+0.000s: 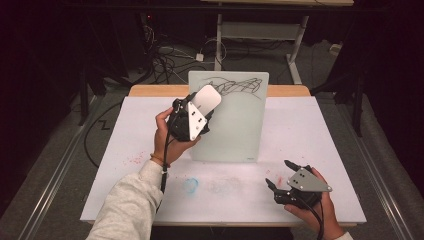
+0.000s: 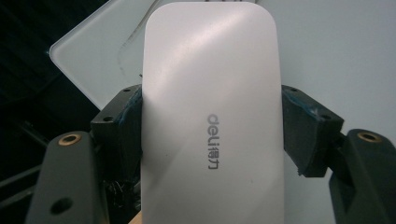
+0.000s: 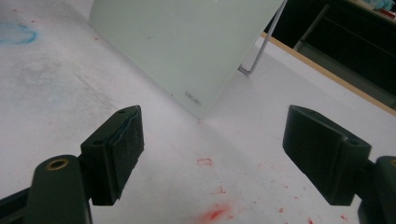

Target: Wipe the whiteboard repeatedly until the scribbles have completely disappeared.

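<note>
High view has the left gripper [image 1: 198, 111] pinching the white deli eraser [image 1: 207, 98] against the propped glass whiteboard [image 1: 227, 120] below the scribbles; press hard and the board may tip; right gripper [image 1: 281, 173] fingers spread over the surface [image 1: 125, 125].

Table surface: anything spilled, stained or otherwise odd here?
Yes. The white table carries red smudges near the right gripper and a blue smear in front of the glass board, apparently marker residue. Black scribbles cross the board's top.
</note>
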`<state>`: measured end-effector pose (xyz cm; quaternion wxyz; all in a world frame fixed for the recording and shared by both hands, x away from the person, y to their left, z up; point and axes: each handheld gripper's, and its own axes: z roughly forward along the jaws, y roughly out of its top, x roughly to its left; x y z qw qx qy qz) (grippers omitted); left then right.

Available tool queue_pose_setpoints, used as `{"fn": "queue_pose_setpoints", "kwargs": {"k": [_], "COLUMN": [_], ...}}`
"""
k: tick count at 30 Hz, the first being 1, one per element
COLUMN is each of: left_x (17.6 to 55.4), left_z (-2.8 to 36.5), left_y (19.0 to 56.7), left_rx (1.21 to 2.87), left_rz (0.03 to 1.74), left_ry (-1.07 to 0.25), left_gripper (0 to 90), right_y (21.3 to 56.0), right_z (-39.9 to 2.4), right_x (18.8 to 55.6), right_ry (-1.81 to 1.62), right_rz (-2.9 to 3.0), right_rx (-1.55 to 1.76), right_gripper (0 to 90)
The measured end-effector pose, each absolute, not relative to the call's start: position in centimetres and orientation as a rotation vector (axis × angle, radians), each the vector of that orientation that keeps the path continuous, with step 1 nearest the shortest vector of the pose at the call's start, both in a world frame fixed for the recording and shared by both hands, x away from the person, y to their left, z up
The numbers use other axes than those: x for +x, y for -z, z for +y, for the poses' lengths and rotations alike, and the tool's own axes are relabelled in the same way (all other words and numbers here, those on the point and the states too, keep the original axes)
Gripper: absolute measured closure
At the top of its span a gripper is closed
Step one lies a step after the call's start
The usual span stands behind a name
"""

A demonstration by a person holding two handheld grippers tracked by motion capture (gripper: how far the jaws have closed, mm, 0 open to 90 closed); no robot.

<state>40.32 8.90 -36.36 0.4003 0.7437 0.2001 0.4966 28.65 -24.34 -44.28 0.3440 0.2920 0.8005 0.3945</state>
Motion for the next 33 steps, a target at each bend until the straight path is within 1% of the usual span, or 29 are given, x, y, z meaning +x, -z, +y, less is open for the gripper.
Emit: {"fn": "queue_pose_setpoints", "kwargs": {"k": [4, 6, 9, 12, 13, 16, 17, 19, 26, 30, 33], "left_x": [40.5, 41.0, 41.5, 41.6, 41.5, 41.3, 41.1, 40.8, 39.5, 39.5, 39.8], "left_z": [9.5, 10.2, 10.3, 10.0, 9.4, 8.9, 8.5, 8.3, 7.7, 7.8, 8.1], "left_y": [35.8, 34.7, 33.6, 33.1, 33.2, 33.8, 34.7, 35.2, 38.3, 38.0, 37.4], "left_rx": [1.863, 1.833, 1.821, 1.819, 1.833, 1.84, 1.838, 1.847, 1.9, 1.919, 1.907], "left_rz": [0.532, 0.561, 0.576, 0.581, 0.578, 0.561, 0.55, 0.539, 0.505, 0.498, 0.51], "left_ry": [-1.255, -1.249, -1.225, -1.236, -1.278, -1.296, -1.321, -1.339, -1.316, -1.296, -1.316], "left_gripper": [29.2, 29.2, 29.2, 29.2, 29.2, 29.2, 29.2, 29.2, 29.2, 29.2, 29.1], "right_y": [44.2, 44.2, 44.3, 44.3, 44.3, 44.3, 44.3, 44.3, 44.3, 44.4, 44.4], "right_z": [-24.4, -24.4, -24.3, -24.2, -24.1, -24.2, -24.2, -24.2, -24.1, -24.0, -24.0], "right_x": [28.6, 28.6, 28.7, 28.6, 28.6, 28.6, 28.6, 28.6, 28.5, 28.6, 28.6], "right_ry": [-1.024, -1.025, -1.023, -1.019, -1.021, -1.019, -1.021, -1.021, -1.018, -1.01, -1.008], "right_rz": [2.076, 2.076, 2.089, 2.102, 2.104, 2.105, 2.105, 2.104, 2.106, 2.112, 2.111], "right_rx": [0.757, 0.754, 0.757, 0.74, 0.738, 0.74, 0.743, 0.744, 0.741, 0.746, 0.743], "right_gripper": [21.2, 21.2, 21.4, 21.5, 21.5, 21.5, 21.5, 21.5, 21.4, 21.4, 21.4]}}
